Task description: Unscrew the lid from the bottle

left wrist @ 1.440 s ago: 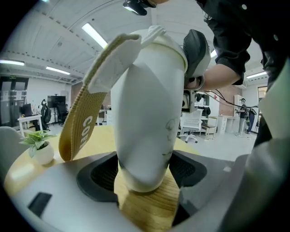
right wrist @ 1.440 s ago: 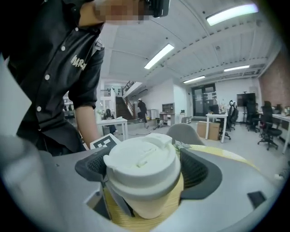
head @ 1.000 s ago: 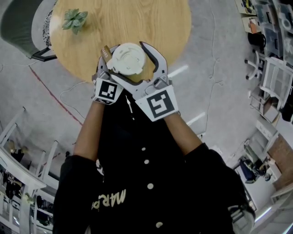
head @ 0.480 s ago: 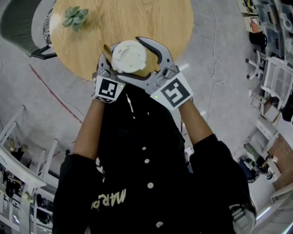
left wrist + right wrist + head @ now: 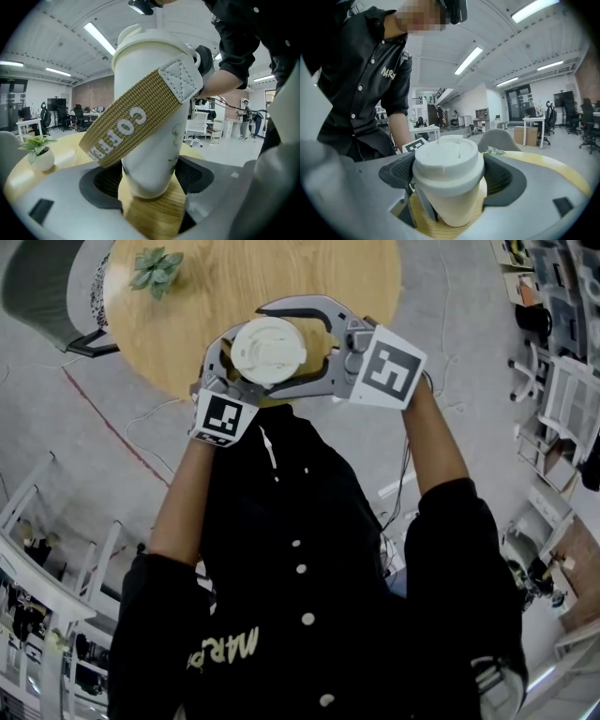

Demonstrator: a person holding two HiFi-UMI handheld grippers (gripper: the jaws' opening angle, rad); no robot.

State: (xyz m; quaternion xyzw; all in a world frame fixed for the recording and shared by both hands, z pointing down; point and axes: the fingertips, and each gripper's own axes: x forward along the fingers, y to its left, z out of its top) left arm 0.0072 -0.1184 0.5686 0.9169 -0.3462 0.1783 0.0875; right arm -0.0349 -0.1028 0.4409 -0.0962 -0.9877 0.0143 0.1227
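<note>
The bottle (image 5: 154, 159) is a white, smooth, cup-shaped vessel that tapers toward a rounded base. The lid (image 5: 446, 161) sits on it and hides whatever is inside. The lid is a matte white disc with a stepped rim and a small raised block on top. A coarse woven tan strap (image 5: 140, 117) with pale lettering runs slantwise across the body, stitched at its upper end to a white tab.

The left gripper (image 5: 150, 178) pinches the bottle low on its body, with a dark ribbed pad pressed against each side just above the base. The right gripper (image 5: 450, 173) comes in from the opposite side and higher up. Its jaws close round the lid, with the dark pads against the rim on either side.

The bottle's long axis is roughly upright, lid end up toward the head camera and base down between the left gripper's jaws. Below both grippers is the pale, grained wood of a round table (image 5: 234, 277). Whether the base touches the wood cannot be told.

Beyond the left gripper's jaws, off to their left side, a small round white pot holds a green leafy plant (image 5: 40, 152). A grey chair (image 5: 499, 138) stands past the right gripper's jaws, beyond the table edge.
</note>
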